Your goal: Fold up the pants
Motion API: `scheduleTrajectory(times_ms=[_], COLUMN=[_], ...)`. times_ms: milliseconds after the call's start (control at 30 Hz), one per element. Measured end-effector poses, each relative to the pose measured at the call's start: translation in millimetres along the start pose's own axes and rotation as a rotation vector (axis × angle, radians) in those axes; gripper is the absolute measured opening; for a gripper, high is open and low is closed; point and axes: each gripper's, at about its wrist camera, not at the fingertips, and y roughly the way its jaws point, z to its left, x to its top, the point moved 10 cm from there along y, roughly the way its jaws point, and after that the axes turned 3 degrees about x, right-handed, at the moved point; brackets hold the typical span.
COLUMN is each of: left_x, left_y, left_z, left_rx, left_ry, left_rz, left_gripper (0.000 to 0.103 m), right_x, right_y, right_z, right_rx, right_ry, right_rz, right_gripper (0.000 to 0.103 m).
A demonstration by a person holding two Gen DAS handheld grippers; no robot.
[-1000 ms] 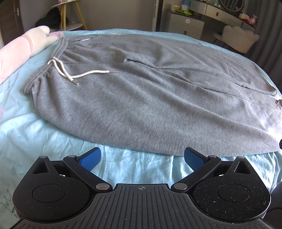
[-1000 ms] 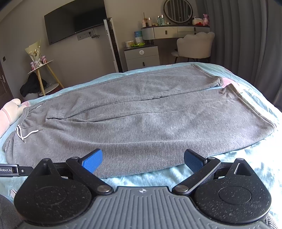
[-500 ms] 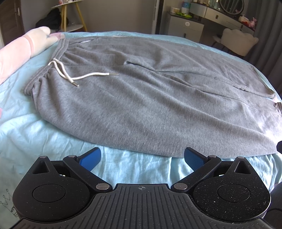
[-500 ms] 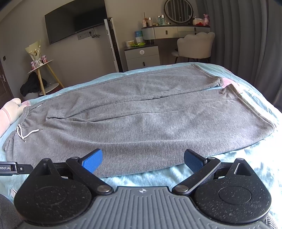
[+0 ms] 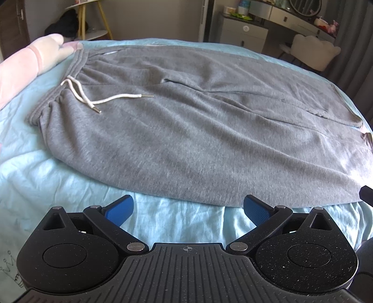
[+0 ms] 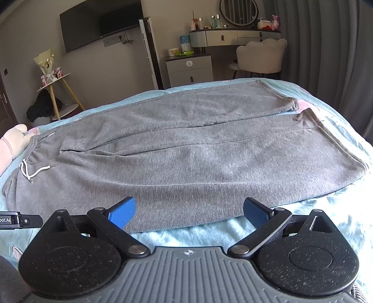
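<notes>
Jaws of the left gripper (image 5: 187,207) and right gripper (image 6: 189,208) stand apart, empty, just short of the pants (image 5: 198,130). Pants lie flat on the bed (image 5: 42,181); their far hem is cut off in the left view.

from my seat i count one pair of grey pants (image 5: 198,121) with two legs and one white drawstring (image 5: 93,98) — two metal-tipped ends. two grippers, the left gripper (image 5: 187,209) and the right gripper (image 6: 188,209), two blue pads each. beyond the bed — one television (image 6: 100,23), one round mirror (image 6: 239,11), one cream chair (image 6: 261,56).
</notes>
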Motion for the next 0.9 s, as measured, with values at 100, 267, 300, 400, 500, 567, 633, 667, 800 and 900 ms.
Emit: scheduleTrajectory(times_ms=[100,267,300,400,500,567,633,667,800,900], left_x=[0.8,3.5,5.1,15.8,42.7,68.7,98.1,111.6,158.3,177.8], left_y=[-0.7,1.5,1.3,1.2,5.4,12.0,21.7,28.0,61.4,94.0], left_z=[-0.3,-1.6,-2.5,-5.5,-7.7,-7.9,-6.9,-5.5,9.8,25.2], left_rx=[-0.014,-0.013,-0.015,-0.027,-0.038,-0.032,-0.016,-0.006,0.077,0.141], left_ry=[-0.005,-0.005,-0.005,-0.032,-0.097,-0.143,-0.194,-0.214,-0.312,-0.405], left_rz=[0.005,0.023,0.025,0.029,0.015,-0.017,-0.067,-0.086,-0.163,-0.18], left_gripper=[0.103,0.103,0.103,0.103,0.103,0.103,0.103,0.103,0.103,0.103], right_x=[0.1,1.2,2.2,9.3,24.9,34.5,39.5,38.6,24.0,21.8], right_y=[1.9,8.8,10.9,20.2,40.7,63.3,90.3,102.6,135.9,138.1], right_z=[0.6,-1.1,-1.7,-9.7,-31.9,-52.6,-75.3,-85.3,-103.4,-106.0], right_rx=[0.008,0.017,0.024,0.039,-0.004,-0.067,-0.131,-0.163,-0.211,-0.206], right_ry=[0.004,0.012,0.015,0.05,0.085,0.097,0.11,0.12,0.098,0.11], right_rz=[0.009,0.024,0.026,0.025,0.042,0.081,0.131,0.171,0.276,0.267], right_gripper=[0.099,0.099,0.099,0.099,0.099,0.099,0.099,0.099,0.099,0.099])
